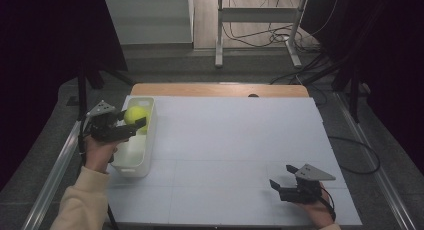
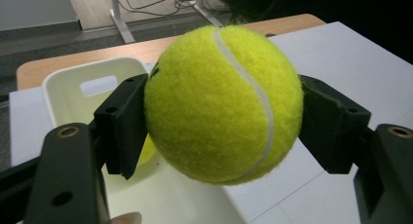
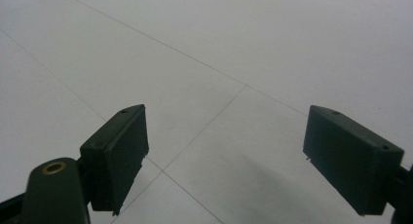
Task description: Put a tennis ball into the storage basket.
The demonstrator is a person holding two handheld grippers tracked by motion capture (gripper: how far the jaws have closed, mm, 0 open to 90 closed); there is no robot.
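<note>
Gripping one tennis ball (image 2: pixel 224 104) over one white bin (image 1: pixel 142 155), the left claw (image 1: pixel 131 124) is clamped; the right claw (image 1: pixel 281 176) stands wide above the bench (image 1: pixel 235 150).

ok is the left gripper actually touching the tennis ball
Touching. The left gripper view shows both jaws of the left gripper pressed against opposite sides of the tennis ball, with no gap on either side.
</note>
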